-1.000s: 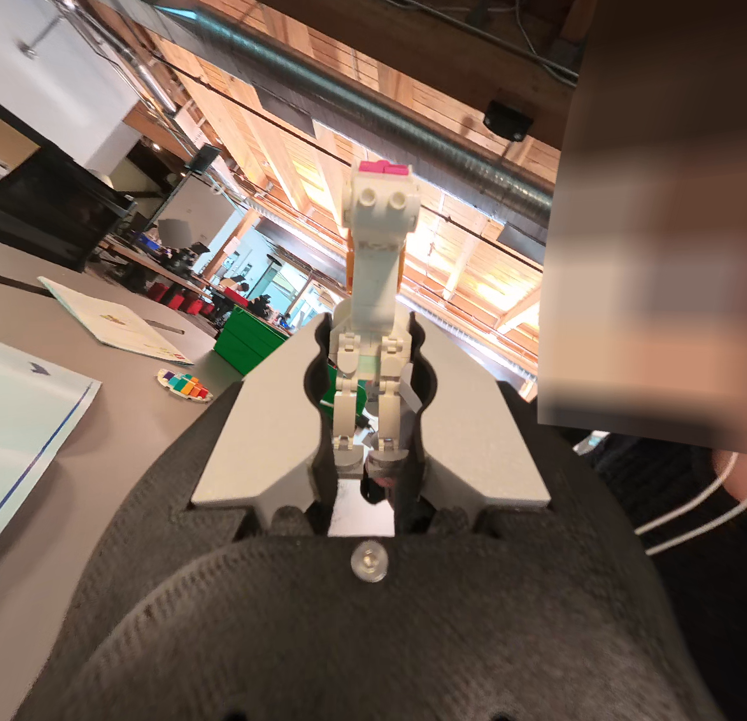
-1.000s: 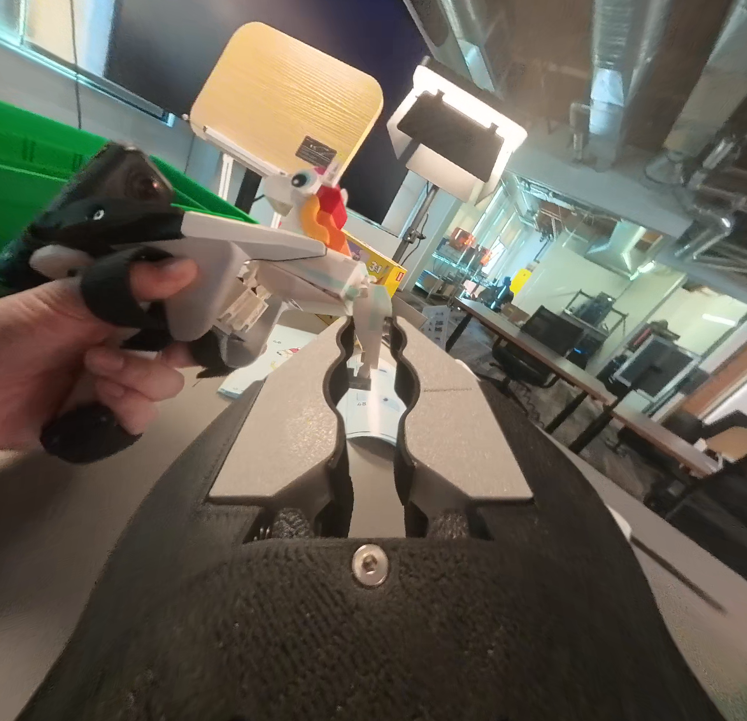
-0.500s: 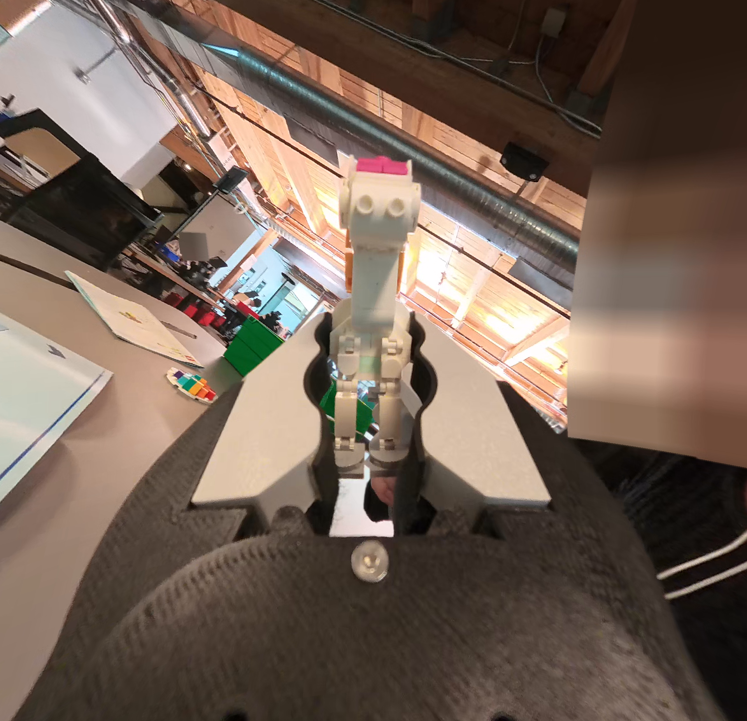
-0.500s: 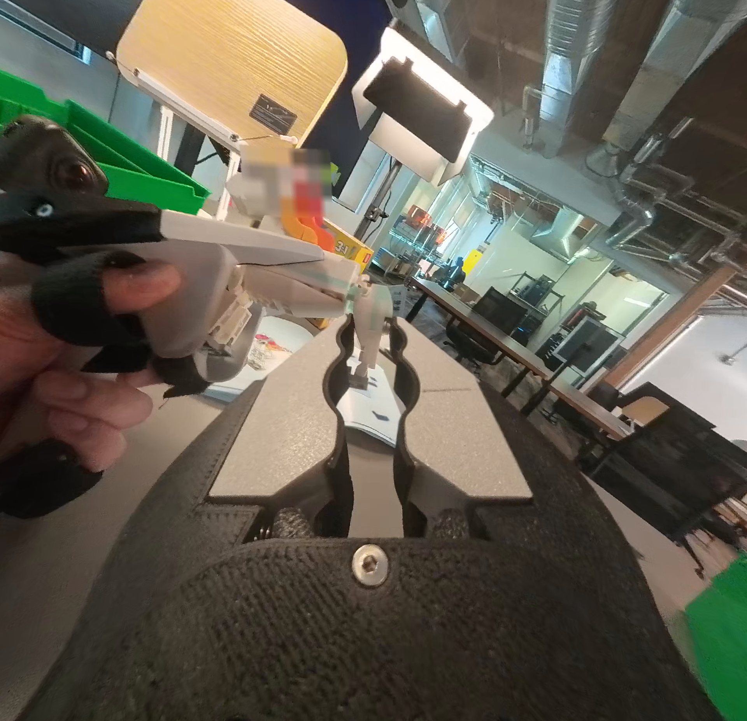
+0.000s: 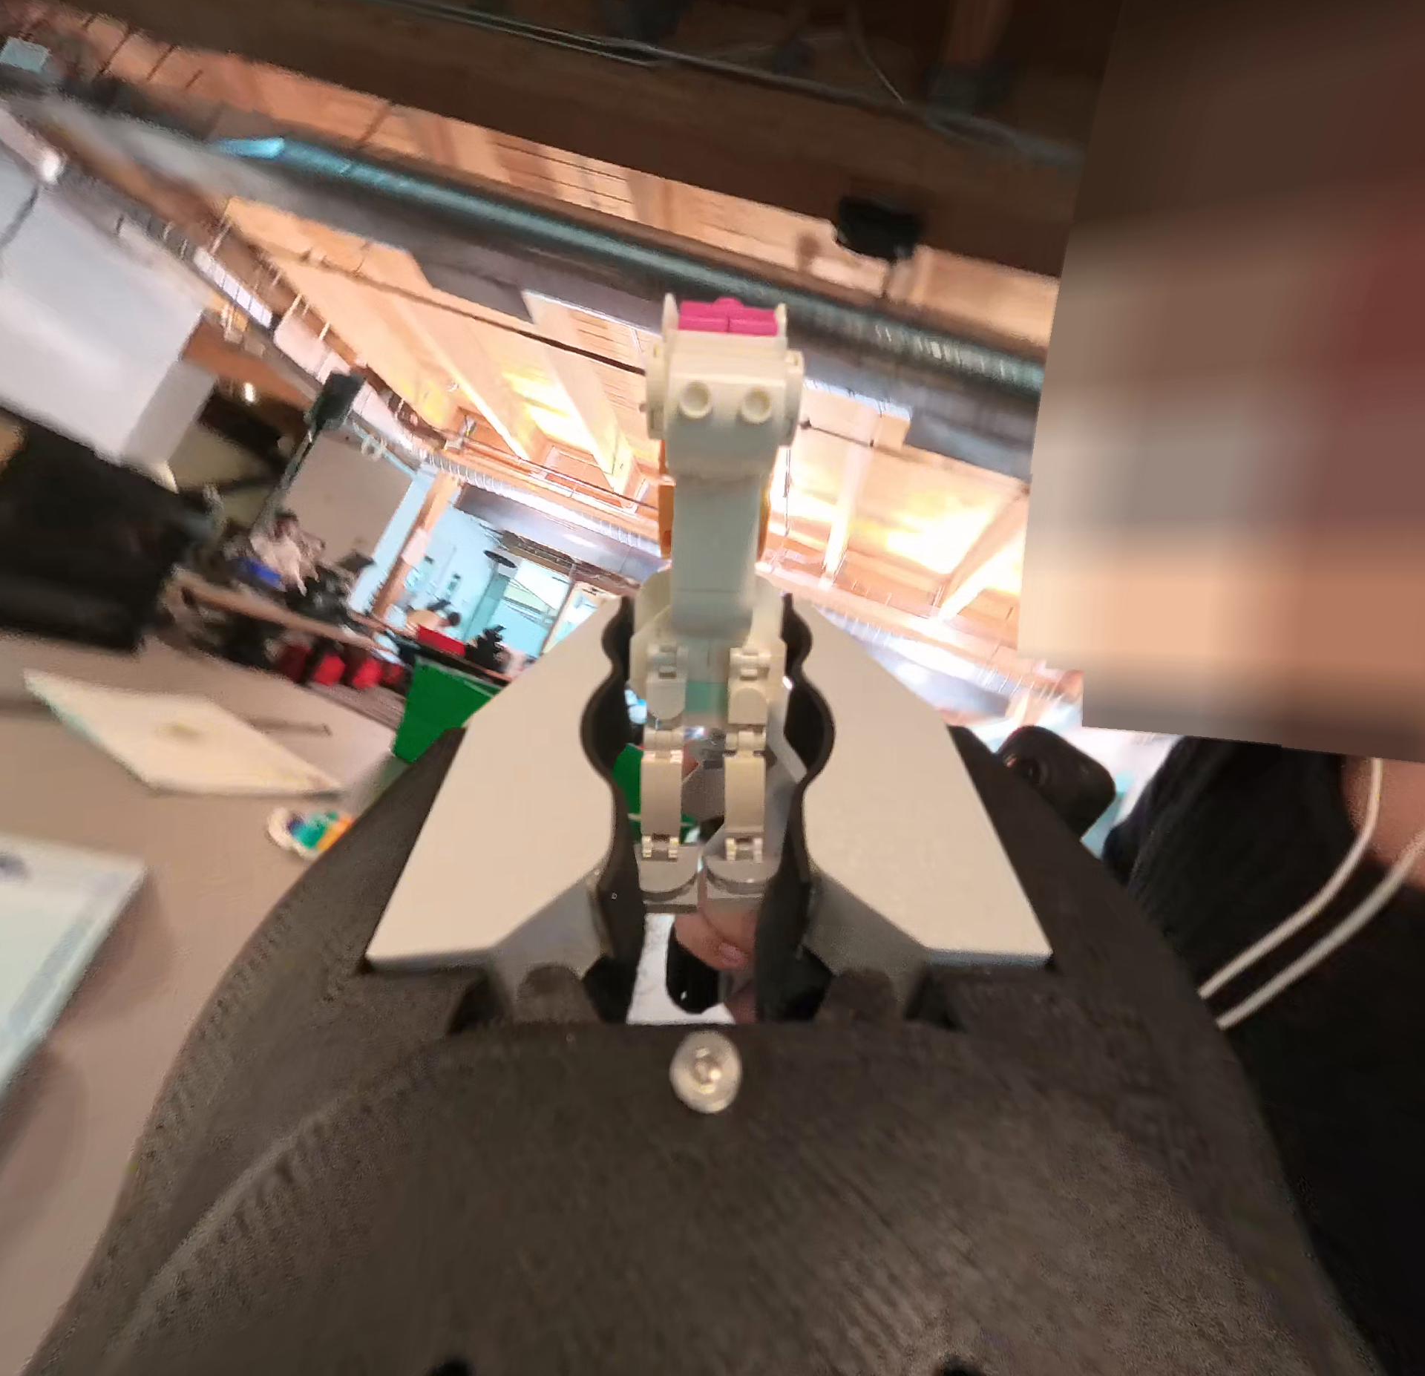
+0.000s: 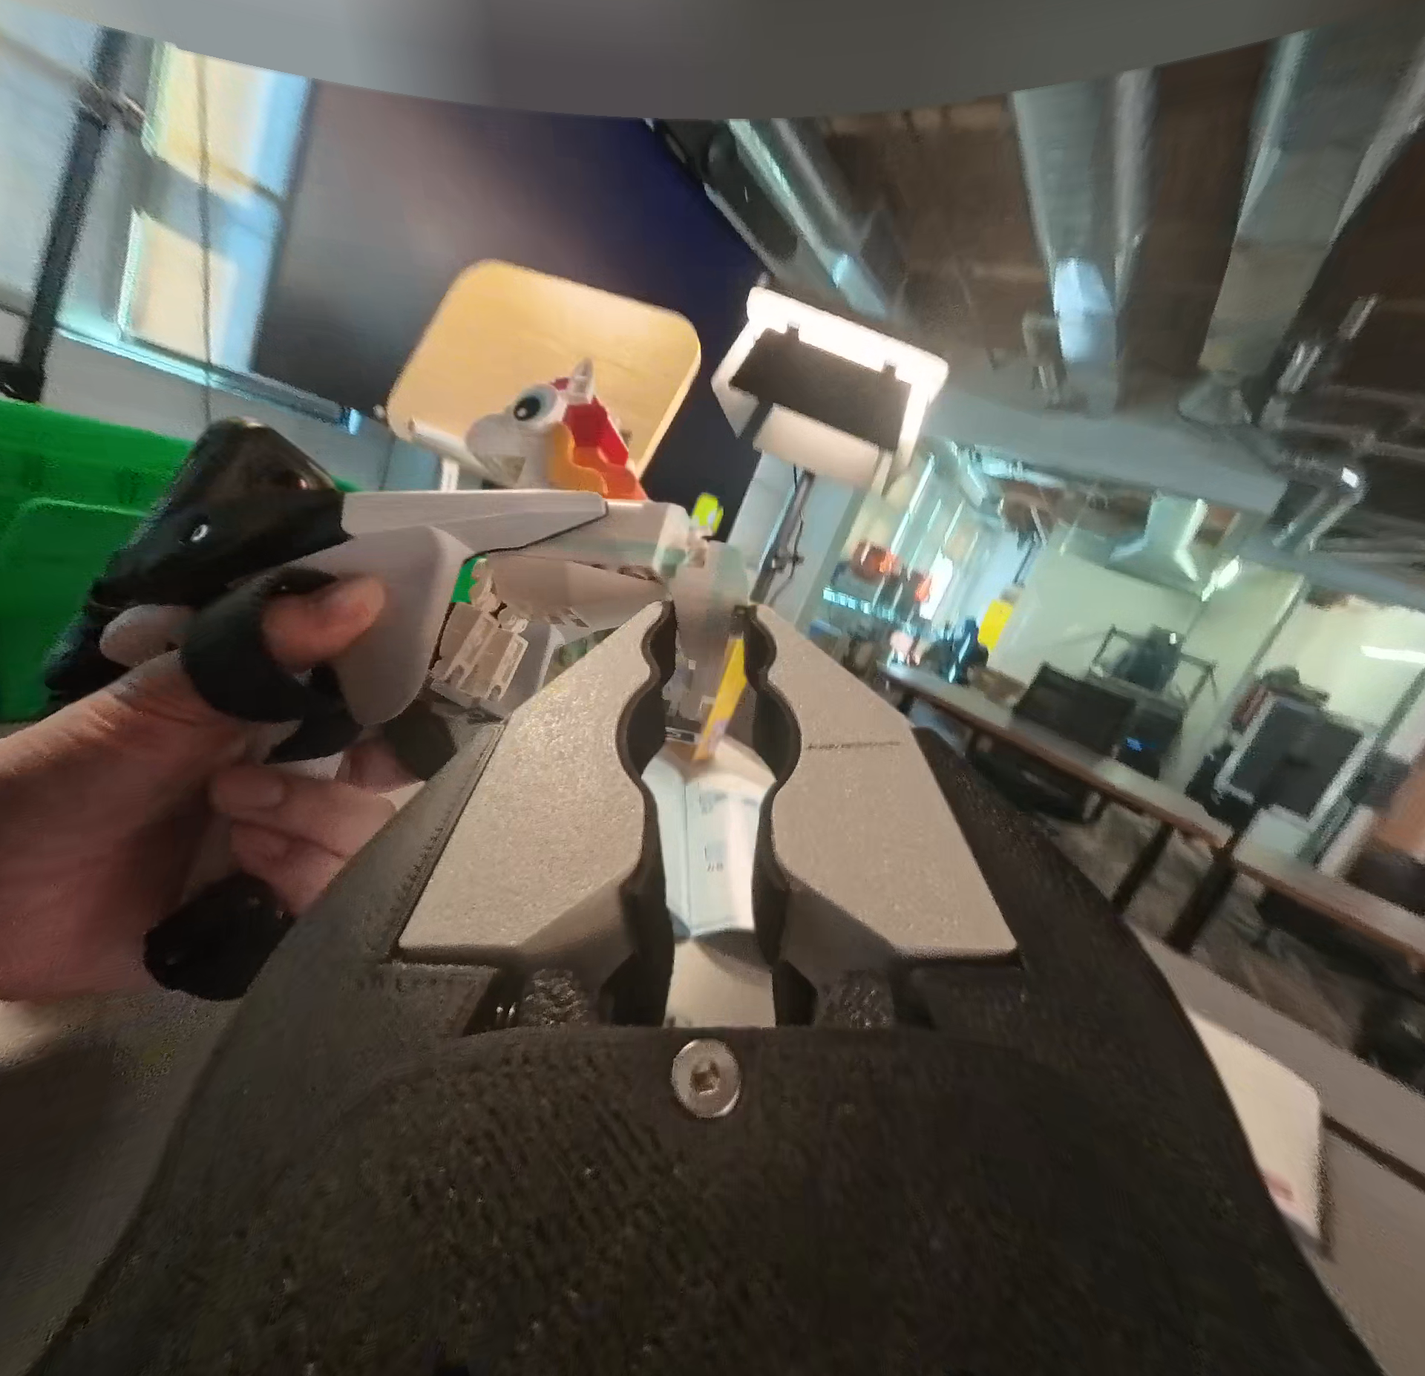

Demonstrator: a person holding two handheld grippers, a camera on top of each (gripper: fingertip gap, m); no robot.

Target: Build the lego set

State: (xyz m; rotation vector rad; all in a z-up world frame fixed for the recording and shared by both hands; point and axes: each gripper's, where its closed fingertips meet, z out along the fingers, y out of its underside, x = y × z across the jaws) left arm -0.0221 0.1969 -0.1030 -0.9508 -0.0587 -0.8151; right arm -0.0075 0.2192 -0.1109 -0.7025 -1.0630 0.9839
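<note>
A white lego animal figure (image 5: 713,506) with a pink top and orange mane stands upright between the fingers of my left gripper (image 5: 703,614), which is shut on its body. The right wrist view shows the figure (image 6: 540,444) sideways in the left gripper (image 6: 617,541), held by a person's hand (image 6: 154,799). My right gripper (image 6: 707,614) meets the figure's rear end. Its tips are closed on a white hanging piece (image 6: 705,599) there. Both views are blurred.
The grey table (image 5: 154,992) carries an instruction booklet (image 5: 177,737), a pale sheet (image 5: 46,930), a small plate of coloured pieces (image 5: 308,830) and a green bin (image 5: 439,707). The right wrist view shows green bins (image 6: 54,552), a yellow box (image 6: 725,691) and a booklet (image 6: 709,838). Both grippers' tips are close together, under 4 cm apart.
Both grippers have swung, so the backgrounds shifted and blurred. The figure stays in the left gripper. The right gripper's tips have moved up onto the hanging white piece.
</note>
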